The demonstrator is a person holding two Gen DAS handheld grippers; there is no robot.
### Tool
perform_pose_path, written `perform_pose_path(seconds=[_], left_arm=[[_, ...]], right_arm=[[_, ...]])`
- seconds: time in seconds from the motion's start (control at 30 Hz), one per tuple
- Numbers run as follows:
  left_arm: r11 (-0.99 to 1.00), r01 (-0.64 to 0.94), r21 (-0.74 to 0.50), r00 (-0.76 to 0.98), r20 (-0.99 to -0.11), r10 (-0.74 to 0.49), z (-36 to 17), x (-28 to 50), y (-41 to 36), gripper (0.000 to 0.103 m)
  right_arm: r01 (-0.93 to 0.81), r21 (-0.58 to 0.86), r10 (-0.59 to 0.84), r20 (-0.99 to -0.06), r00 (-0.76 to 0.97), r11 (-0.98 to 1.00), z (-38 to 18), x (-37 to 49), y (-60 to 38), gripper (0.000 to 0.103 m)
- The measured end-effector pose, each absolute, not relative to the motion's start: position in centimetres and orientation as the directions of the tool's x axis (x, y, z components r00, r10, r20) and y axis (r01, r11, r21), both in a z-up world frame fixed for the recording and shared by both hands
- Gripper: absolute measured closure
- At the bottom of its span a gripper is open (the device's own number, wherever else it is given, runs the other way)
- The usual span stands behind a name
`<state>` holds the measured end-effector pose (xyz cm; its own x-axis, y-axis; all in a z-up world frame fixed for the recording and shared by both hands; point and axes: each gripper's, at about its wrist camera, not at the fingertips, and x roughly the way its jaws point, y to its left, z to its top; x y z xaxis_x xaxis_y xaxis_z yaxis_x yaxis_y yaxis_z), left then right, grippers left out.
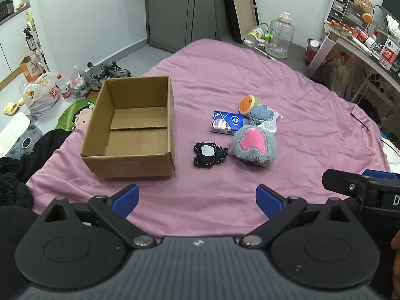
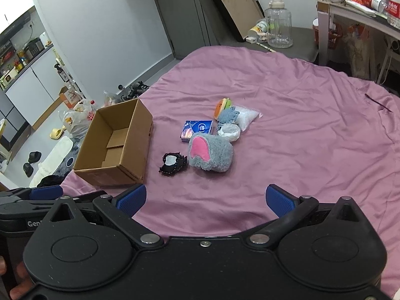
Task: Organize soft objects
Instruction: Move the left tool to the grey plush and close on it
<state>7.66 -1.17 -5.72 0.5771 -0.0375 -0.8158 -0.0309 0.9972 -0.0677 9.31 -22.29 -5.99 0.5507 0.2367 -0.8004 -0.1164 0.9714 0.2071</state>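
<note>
Left gripper (image 1: 197, 201): hovering near the bed's edge, fingers spread, gripping nothing.
Right gripper (image 2: 206, 200): likewise gaping, empty.
Soft items: grey-pink furry plush (image 2: 210, 153) and black beaded fabric patch (image 2: 173, 163) lying just right of the open brown cardboard box (image 1: 130, 127).
Technique: probably pinching the patch's middle, lifting clear of the box wall.
Writing: blue tissue pack (image 1: 227, 121) print unreadable.

Cardboard box (image 1: 130, 127): open-topped, nothing inside, upright on purple sheet.
Grey plush (image 1: 253, 146): pink patch, right of box.
Black pouch (image 1: 209, 154): flat, between them.
Orange plush (image 1: 247, 104): farthest back.
</note>
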Motion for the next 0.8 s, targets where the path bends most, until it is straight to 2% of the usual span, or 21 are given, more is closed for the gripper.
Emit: perform_pose_path(seconds=[0.3,0.57,0.8], left_arm=[[0.994,-0.046,-0.102,0.546,-0.836,-0.061,-7.3,10.8,-0.8,0.005],[0.988,-0.057,-0.143,0.525,-0.846,-0.092,-8.8,13.4,-0.8,0.008],[0.979,-0.065,-0.193,0.517,-0.846,-0.133,-10.1,16.0,-1.7,0.021]], right_arm=[[-0.079,0.254,0.257,-0.814,0.521,0.964,-8.1,12.4,-22.6,0.000],[0.030,0.337,0.274,-0.812,0.515,0.941,-10.6,15.0,-23.8,0.003],[0.121,0.430,0.320,-0.806,0.498,0.894,-13.1,17.3,-25.1,0.012]])
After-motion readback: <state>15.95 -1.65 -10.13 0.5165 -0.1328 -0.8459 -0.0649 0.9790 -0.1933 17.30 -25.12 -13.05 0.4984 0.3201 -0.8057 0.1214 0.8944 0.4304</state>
